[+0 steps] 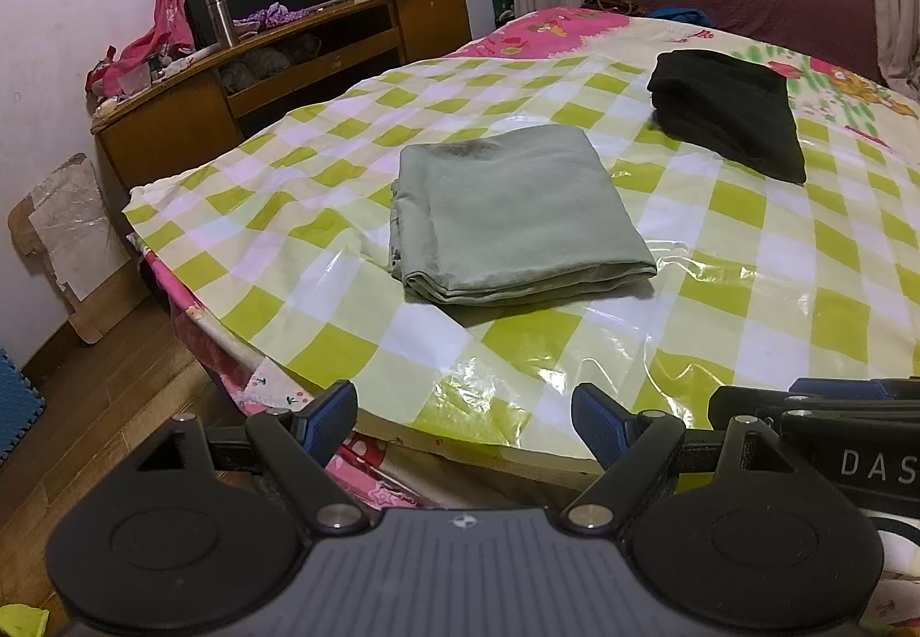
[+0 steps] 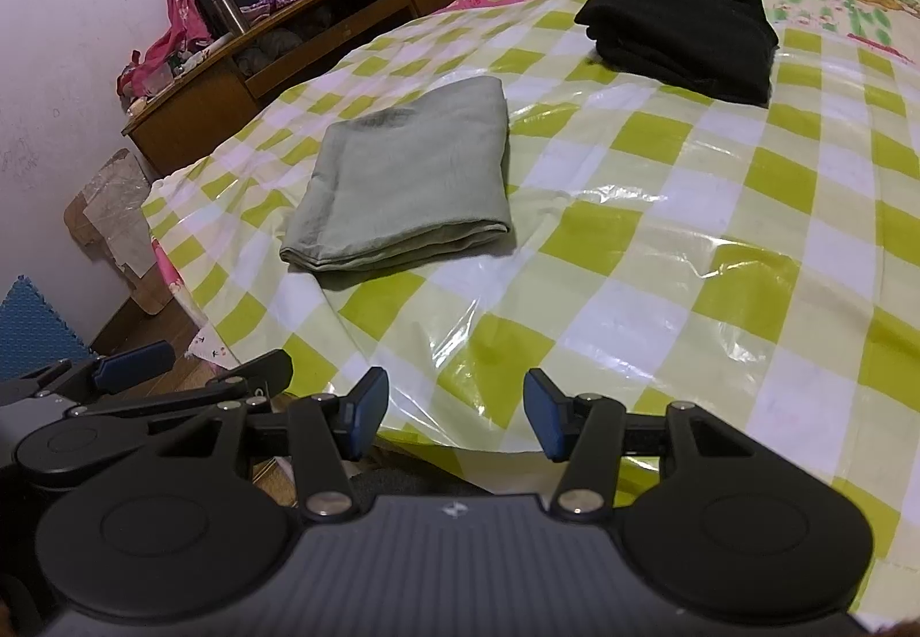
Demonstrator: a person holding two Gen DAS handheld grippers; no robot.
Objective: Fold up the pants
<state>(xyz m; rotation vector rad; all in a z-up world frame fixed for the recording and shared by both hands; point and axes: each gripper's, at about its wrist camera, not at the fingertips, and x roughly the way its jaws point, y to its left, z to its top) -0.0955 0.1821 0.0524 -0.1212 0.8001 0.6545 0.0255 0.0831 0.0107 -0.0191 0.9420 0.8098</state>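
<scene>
Nearest, the left gripper [image 1: 463, 421] hangs over the bed's edge with its jaws spread wide and nothing between them; the right gripper [image 2: 457, 415], just beside it, has its jaws parted less far, also on nothing. Beyond them, on the checked plastic sheet [image 1: 747, 292], lie the green pants [image 1: 512, 214], folded into a flat rectangle (layered edges toward the cameras); further back and to the right sits a black folded pile [image 1: 730, 111], well apart; a wooden desk [image 1: 190, 119] stands against the wall.

Both grippers' jaws apart, empty
</scene>
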